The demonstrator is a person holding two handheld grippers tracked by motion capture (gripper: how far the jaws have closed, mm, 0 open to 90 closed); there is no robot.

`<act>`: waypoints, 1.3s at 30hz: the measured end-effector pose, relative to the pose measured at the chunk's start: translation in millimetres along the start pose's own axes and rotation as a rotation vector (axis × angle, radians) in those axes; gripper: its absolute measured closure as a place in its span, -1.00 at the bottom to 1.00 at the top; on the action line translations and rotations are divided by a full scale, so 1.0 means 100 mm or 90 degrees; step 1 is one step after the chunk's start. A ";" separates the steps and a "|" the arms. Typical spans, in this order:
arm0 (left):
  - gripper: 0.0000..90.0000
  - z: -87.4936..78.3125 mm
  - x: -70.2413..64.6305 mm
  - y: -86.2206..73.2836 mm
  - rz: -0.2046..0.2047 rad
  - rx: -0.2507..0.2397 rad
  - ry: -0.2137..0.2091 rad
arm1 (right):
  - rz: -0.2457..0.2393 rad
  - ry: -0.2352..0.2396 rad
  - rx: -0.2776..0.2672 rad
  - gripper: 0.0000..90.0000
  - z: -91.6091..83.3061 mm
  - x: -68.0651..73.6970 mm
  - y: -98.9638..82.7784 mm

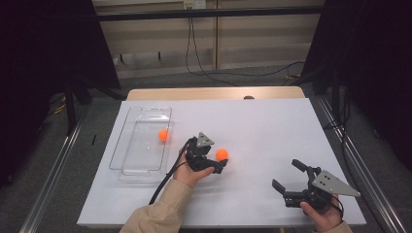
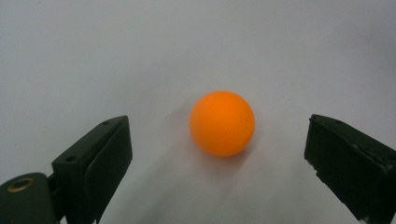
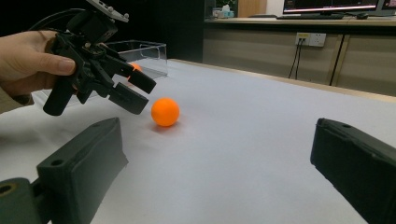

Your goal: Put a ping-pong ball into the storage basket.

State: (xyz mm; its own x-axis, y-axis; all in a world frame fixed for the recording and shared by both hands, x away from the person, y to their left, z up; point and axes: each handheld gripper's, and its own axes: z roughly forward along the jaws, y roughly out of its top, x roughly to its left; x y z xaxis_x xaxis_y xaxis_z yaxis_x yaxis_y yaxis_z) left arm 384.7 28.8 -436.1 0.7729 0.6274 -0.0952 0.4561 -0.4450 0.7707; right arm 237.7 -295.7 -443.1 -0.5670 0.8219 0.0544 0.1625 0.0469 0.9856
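The ball (image 2: 222, 122) sits on the table's middle just ahead of my left hand-held gripper (image 1: 217, 165), centred between its wide-open, empty jaws, far nearer it than my right hand-held gripper (image 1: 285, 177), also open and empty.

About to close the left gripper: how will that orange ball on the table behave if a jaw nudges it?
The orange ball is round and smooth, so it will likely roll off. It looks light, probably hollow. The left gripper stands open, with gaps on both sides.
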 end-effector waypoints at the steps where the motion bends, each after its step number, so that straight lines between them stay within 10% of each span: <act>1: -0.83 0.00 0.00 0.00 0.002 0.000 0.000 | 0.000 0.000 0.000 -0.95 0.00 0.00 0.00; 39: -0.84 0.15 -0.03 0.02 -0.002 0.007 -0.010 | -0.003 -0.002 0.001 -0.95 -0.01 -0.01 0.00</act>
State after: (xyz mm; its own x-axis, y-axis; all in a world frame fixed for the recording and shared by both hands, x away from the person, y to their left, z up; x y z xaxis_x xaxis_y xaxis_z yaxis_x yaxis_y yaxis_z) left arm 390.0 17.1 -444.1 0.7785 0.6183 -0.1078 0.4631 -0.4499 0.7637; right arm 237.4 -297.1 -443.4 -0.5648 0.8238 0.0492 0.1609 0.0515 0.9856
